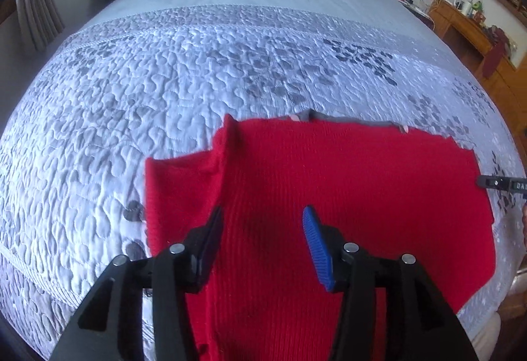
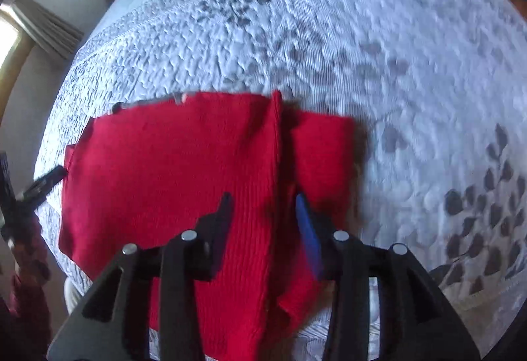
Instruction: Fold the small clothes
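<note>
No text or label can be read anywhere

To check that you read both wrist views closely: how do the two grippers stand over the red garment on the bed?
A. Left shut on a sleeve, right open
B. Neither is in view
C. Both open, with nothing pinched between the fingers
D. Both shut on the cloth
C: the left gripper and the right gripper each show a clear gap between the fingers above the red garment.

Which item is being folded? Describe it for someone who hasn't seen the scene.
On the big bed's grey-white quilted bedspread, near its foot edge, lies a red ribbed knit garment, spread flat. It is the only bright red thing there; one side panel is folded over, leaving a raised crease.
</note>
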The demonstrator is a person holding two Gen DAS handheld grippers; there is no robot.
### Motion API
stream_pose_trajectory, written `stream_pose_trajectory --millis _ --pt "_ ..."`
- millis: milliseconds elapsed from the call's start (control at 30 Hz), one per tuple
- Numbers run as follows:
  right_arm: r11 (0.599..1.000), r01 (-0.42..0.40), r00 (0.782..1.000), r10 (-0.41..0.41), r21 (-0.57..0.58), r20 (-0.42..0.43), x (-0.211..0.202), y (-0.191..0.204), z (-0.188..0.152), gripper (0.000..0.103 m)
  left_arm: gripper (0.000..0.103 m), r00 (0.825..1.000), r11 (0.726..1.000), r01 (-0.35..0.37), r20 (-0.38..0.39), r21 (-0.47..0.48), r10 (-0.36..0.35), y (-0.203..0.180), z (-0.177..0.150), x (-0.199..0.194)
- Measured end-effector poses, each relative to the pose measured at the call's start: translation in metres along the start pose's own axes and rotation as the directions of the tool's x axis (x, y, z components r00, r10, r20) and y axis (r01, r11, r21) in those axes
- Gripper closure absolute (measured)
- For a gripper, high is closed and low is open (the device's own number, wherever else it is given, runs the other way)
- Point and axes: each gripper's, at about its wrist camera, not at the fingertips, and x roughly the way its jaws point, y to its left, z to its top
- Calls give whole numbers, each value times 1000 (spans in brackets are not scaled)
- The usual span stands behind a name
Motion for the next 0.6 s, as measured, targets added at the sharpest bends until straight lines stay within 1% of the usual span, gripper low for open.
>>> stream_pose_trajectory --millis 33,67,133,200,267,367,433,467,500,533,600 --pt "1000 -20 1000 20 21 -17 6 -4 0 82 52 1000 1000 -9 -13 2 9 -3 -5 5" --pt "1000 -19 1000 20 23 -24 8 -6 -1 90 52 999 1000 -24 -29 2 24 -4 -9 12" --pt "999 -43 999 43 33 -5 5 -10 -7 93 51 997 998 -60 -42 17 60 -5 -18 21" --pt "996 -43 999 42 73 6 -1 -18 -12 95 51 997 997 -67 -27 39 68 -7 -22 21" --pt "993 -59 998 59 105 8 3 -26 -15 95 50 997 996 -76 -26 50 78 -10 -23 22" --pt "994 -50 999 49 99 6 9 -24 -16 93 50 996 997 -78 -35 25 78 -9 -21 20" --pt "994 -48 999 47 94 21 3 -20 -16 88 50 997 997 -74 -38 -3 74 -9 -20 16" --pt "995 -47 999 45 90 25 1 -18 -15 84 50 997 998 -68 -37 -16 67 -9 -20 13" --pt "996 -37 999 34 80 31 -4 -15 -18 75 50 997 998 -63 -36 -30 61 -9 -20 10" --pt "997 -26 999 24 67 35 -9 -11 -22 70 50 998 997 -62 -35 -37 61 -10 -21 7" --pt "998 -23 999 20 56 44 -16 -7 -31 65 49 997 996 -72 -32 -54 71 -11 -23 2"
